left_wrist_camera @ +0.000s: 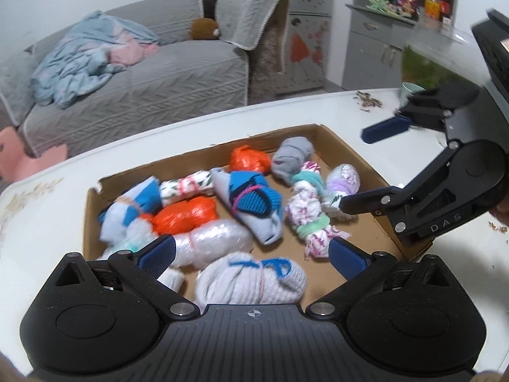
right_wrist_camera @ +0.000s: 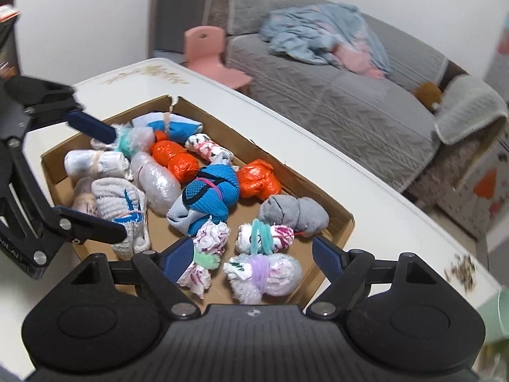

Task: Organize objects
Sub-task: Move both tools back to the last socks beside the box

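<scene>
A shallow cardboard box (left_wrist_camera: 356,151) (right_wrist_camera: 342,213) on the white table holds several tied bundles of socks and bags: two orange ones (left_wrist_camera: 186,215) (right_wrist_camera: 173,159), a blue knit one (left_wrist_camera: 251,199) (right_wrist_camera: 208,195), a grey one (left_wrist_camera: 291,156) (right_wrist_camera: 294,211), a white one with blue trim (left_wrist_camera: 251,278) (right_wrist_camera: 119,202). My left gripper (left_wrist_camera: 251,256) (right_wrist_camera: 103,180) is open and empty above the box's near edge. My right gripper (right_wrist_camera: 253,256) (left_wrist_camera: 359,167) is open and empty over the box's other side.
A white table (left_wrist_camera: 191,130) carries the box. A mint cup (left_wrist_camera: 410,90) and scattered seed husks (left_wrist_camera: 367,100) lie near its far corner. A grey sofa (left_wrist_camera: 152,76) with a blue blanket (right_wrist_camera: 321,36), a pink chair (right_wrist_camera: 213,57) and a cupboard (left_wrist_camera: 381,31) stand beyond.
</scene>
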Demonstrator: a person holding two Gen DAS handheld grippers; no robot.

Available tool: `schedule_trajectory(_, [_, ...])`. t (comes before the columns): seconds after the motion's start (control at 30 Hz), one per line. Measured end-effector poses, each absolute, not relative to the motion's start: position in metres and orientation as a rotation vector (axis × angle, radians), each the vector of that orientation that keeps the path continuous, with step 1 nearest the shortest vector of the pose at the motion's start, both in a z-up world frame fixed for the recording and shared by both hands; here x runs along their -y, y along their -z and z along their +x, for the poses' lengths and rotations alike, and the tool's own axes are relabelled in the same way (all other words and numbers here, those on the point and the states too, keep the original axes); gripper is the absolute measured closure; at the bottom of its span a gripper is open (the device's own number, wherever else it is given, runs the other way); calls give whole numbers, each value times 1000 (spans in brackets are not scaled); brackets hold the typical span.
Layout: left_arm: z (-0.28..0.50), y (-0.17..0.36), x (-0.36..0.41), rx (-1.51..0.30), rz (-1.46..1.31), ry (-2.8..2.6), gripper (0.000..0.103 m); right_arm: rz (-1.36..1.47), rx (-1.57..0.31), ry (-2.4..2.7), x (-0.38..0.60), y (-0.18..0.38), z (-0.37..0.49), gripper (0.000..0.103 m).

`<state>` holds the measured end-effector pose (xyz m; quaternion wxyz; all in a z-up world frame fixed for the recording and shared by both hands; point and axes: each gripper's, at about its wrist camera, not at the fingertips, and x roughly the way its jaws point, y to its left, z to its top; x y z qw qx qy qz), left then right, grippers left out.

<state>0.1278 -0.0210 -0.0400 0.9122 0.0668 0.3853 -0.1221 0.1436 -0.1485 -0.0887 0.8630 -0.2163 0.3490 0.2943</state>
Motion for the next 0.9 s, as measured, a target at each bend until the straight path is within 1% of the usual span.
schedule_trajectory(0.33, [82,35,-10,-749,29,143,0,-333,-736,-522,144,83,107,13])
schedule_trajectory(0.6, [44,38,-39,-734,-50,74,0,-273,-744,-499,150,87,75,13])
schedule_trajectory(0.9, [-4,53,-43,-693,-91,27,0,-245,-687,-522,158,98,24,13])
